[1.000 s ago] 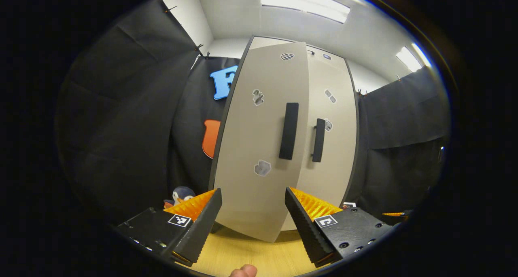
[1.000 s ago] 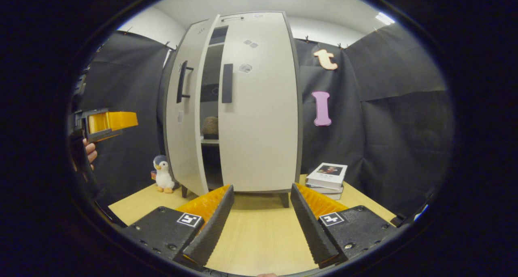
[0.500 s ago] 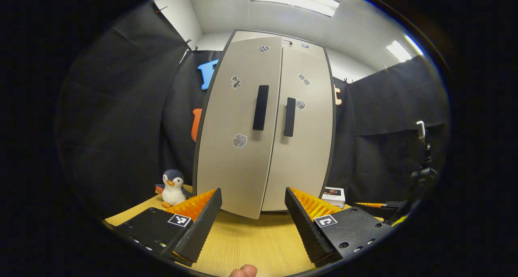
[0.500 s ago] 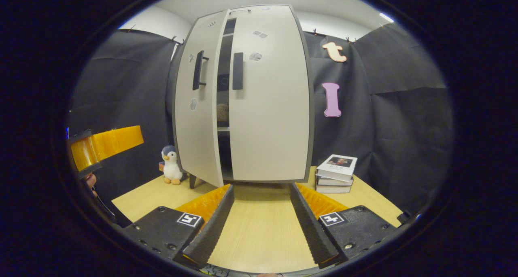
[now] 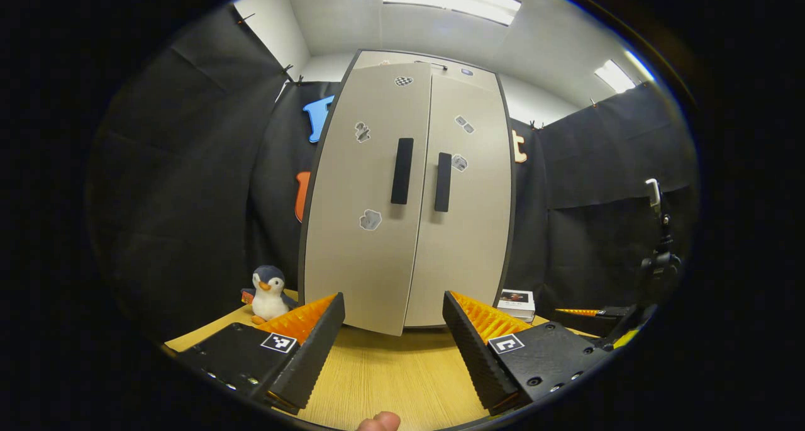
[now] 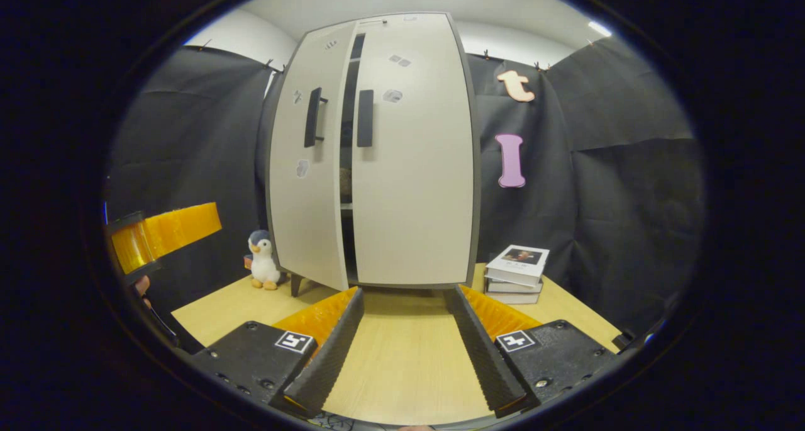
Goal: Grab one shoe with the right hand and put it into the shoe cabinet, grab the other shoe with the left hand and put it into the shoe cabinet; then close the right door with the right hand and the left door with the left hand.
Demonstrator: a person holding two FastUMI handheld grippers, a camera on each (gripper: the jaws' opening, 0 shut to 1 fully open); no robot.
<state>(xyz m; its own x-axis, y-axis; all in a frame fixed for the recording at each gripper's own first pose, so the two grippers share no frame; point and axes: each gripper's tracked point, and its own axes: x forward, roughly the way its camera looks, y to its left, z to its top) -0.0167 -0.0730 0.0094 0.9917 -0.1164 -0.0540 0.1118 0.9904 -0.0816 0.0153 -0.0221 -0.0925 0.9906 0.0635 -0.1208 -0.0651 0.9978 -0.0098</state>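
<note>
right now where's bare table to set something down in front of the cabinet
The table is bare in front of the cabinet, between penguin at its left corner and books at its right. Crowded only at those two corners. The left door stands slightly ajar over the left part.

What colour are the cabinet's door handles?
Black, against pale beige doors; the handles show best in the left gripper view.

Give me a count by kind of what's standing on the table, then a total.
Shoe cabinet: 1
Plush penguin: 1
Books, stacked beside the cabinet: 3, as far as the stack can be made out
Total: 5
</note>
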